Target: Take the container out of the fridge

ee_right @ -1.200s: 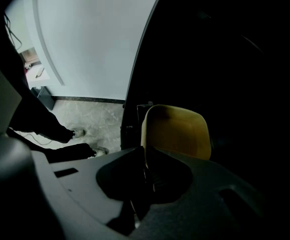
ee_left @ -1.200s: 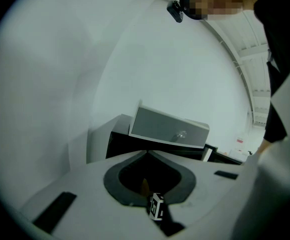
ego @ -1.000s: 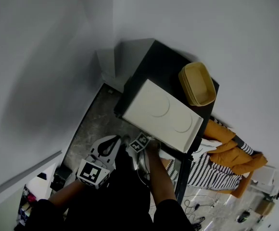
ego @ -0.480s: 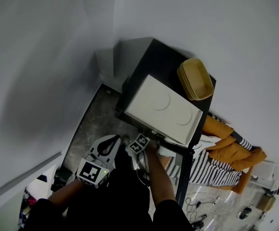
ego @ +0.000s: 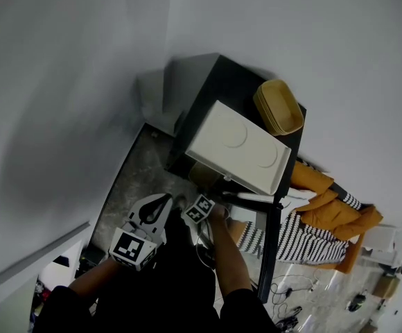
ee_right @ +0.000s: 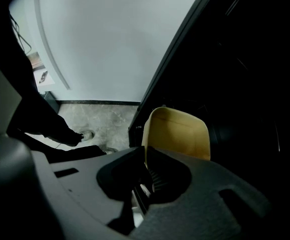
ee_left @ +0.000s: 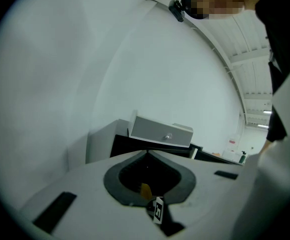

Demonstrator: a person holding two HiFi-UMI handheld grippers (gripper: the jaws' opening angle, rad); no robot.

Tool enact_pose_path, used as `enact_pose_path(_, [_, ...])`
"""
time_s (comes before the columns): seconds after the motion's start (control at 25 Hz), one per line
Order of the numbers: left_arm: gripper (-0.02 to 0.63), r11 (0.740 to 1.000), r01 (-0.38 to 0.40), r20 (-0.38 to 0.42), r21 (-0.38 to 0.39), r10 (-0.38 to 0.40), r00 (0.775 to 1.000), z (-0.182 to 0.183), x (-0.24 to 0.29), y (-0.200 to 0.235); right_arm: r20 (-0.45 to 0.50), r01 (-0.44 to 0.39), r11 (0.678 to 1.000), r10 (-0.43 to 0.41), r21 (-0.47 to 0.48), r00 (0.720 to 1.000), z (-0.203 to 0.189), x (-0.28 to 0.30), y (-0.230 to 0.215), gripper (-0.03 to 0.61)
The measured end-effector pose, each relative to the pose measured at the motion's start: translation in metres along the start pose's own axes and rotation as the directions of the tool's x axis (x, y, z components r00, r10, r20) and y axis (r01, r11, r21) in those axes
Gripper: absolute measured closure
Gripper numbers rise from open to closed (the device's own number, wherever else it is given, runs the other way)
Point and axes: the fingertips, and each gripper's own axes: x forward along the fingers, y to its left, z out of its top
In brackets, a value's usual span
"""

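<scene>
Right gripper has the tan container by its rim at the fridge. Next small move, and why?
Probably draw the right gripper straight back toward you, kept level. Its jaws are shut on the rim of the tan container, which shows against the dark inside of the fridge, so it likely isn't clear of the opening yet. The left gripper is shut and empty.

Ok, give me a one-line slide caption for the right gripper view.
Right gripper shut on the rim of a tan container beside the dark fridge.
</scene>
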Motion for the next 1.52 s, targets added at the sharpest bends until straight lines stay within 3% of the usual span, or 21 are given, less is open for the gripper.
enact_pose_path(0.48, [0.609, 0.999, 0.037, 0.023, 0.006, -0.037, 0.999, -0.001, -0.043, -0.006, 0.011, -0.005, 1.000, 0.005, 0.023, 1.000, 0.006, -0.038, 0.044, 0.568])
enact_pose_path(0.96, [0.609, 0.995, 0.103, 0.028, 0.014, -0.104, 0.994, -0.026, -0.100, -0.007, 0.012, -0.028, 0.999, 0.028, 0.018, 1.000, 0.021, -0.103, 0.107, 0.569])
enact_pose_path(1.52, [0.609, 0.996, 0.091, 0.021, -0.001, -0.091, 0.996, -0.040, -0.115, -0.005, 0.097, -0.062, 0.998, 0.060, 0.010, 0.993, 0.041, -0.203, 0.125, 0.569])
